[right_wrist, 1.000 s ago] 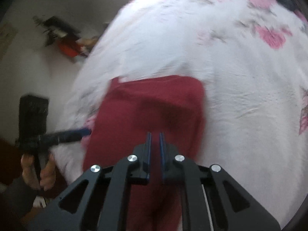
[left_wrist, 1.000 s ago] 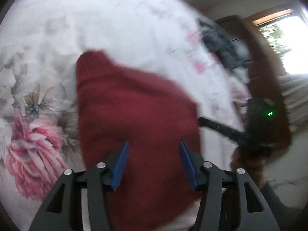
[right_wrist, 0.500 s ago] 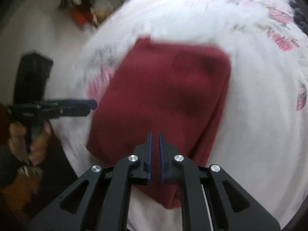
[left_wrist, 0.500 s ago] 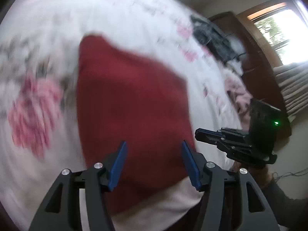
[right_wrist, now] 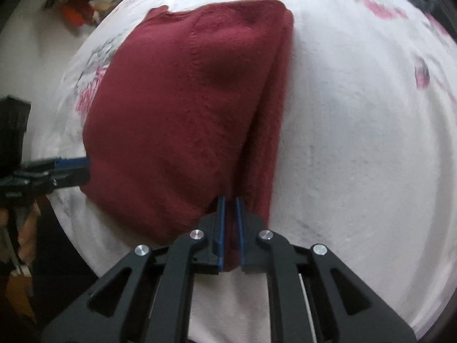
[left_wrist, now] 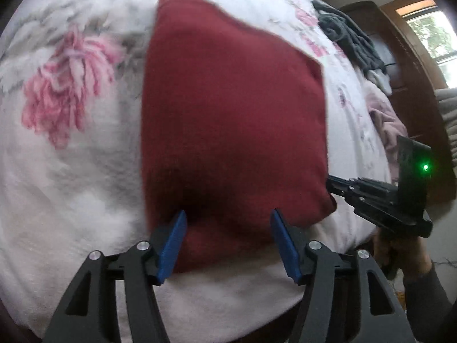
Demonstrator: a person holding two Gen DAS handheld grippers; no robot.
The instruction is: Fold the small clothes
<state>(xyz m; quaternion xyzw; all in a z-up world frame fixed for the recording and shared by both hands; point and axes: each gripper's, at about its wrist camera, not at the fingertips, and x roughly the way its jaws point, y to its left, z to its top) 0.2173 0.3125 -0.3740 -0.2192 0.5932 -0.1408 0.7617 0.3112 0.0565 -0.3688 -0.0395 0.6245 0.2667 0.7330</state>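
One white floral bedspread (left_wrist: 71,171). One folded dark red knit garment (left_wrist: 228,120) lies on it, centre frame. Two black grippers: left gripper (left_wrist: 228,228) at 6 o'clock, fingers spread wide; right gripper (right_wrist: 230,217) pinches the garment's near edge. One dark grey clothes heap (left_wrist: 351,40) at 1 o'clock.

White bedspread (left_wrist: 85,177) with pink floral print; dark grey clothes heap (left_wrist: 351,40) at far edge, near dark wooden furniture (left_wrist: 414,65); window (left_wrist: 434,34) beyond.
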